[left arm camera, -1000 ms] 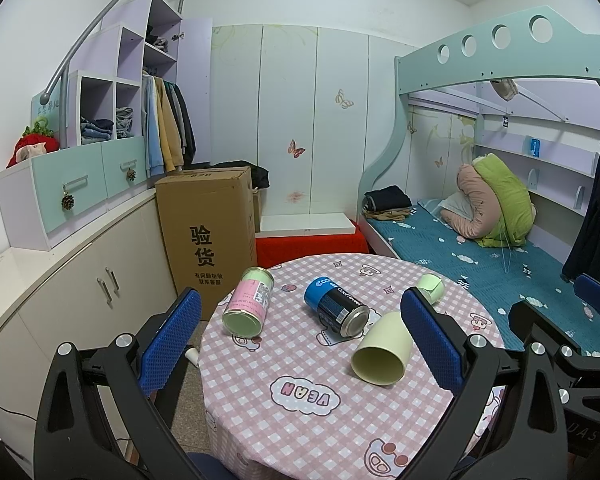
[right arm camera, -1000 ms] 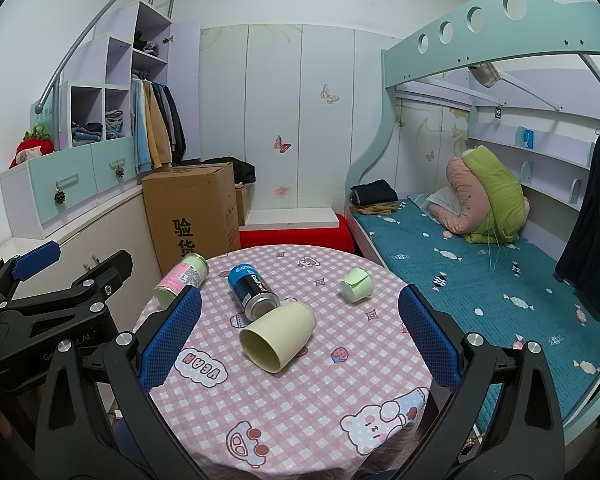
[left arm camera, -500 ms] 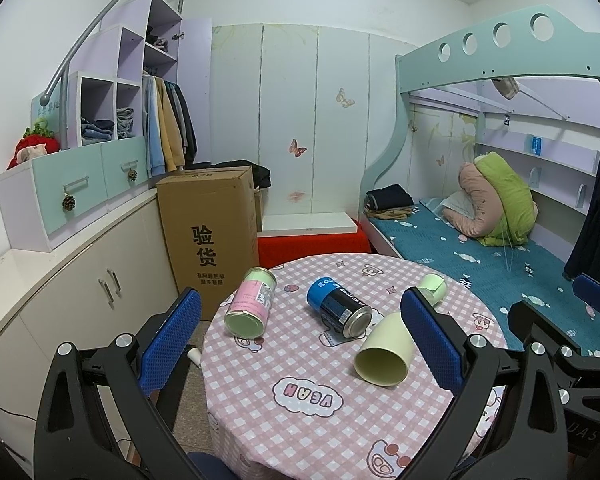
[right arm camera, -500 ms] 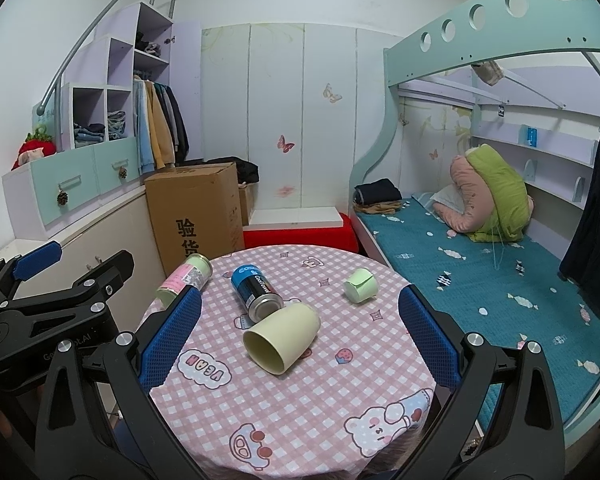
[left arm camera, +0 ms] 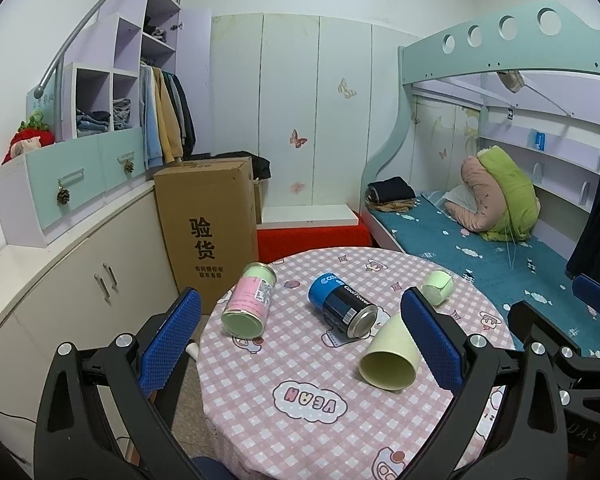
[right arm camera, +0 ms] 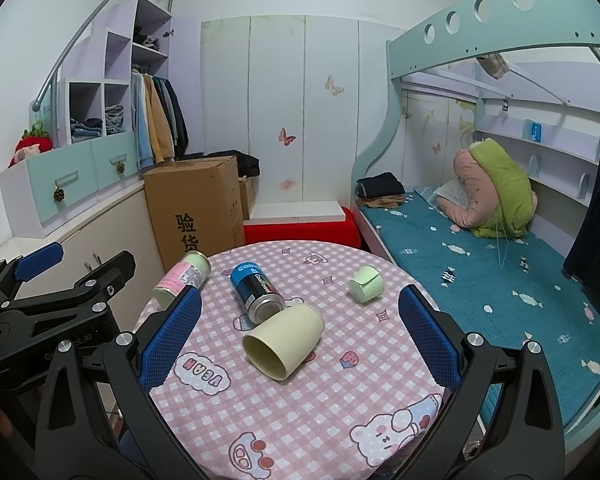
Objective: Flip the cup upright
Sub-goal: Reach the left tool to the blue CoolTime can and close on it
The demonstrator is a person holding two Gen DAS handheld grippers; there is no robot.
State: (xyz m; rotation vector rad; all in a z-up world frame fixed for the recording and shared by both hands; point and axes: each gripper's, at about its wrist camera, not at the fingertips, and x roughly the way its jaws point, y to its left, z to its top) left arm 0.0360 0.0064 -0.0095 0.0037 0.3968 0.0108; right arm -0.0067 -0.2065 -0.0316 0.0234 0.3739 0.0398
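A pale yellow cup (right arm camera: 284, 340) lies on its side on the round table (right arm camera: 300, 420) with a pink checked cloth, its mouth toward me; it also shows in the left wrist view (left arm camera: 390, 358). My right gripper (right arm camera: 298, 340) is open and empty, held above the near side of the table with the cup between its fingers in the view. My left gripper (left arm camera: 300, 344) is open and empty at the table's left edge; the cup lies just inside its right finger (left arm camera: 428, 340).
A blue and black can (right arm camera: 256, 290), a pink and green can (right arm camera: 182, 278) and a small green cup (right arm camera: 366, 284) lie on their sides on the table. A cardboard box (right arm camera: 196, 208) and cabinets stand left. A bunk bed (right arm camera: 480, 256) stands right.
Both grippers have drifted slightly; the table and cup sit a little more to the right in both views. Nothing on the table has moved.
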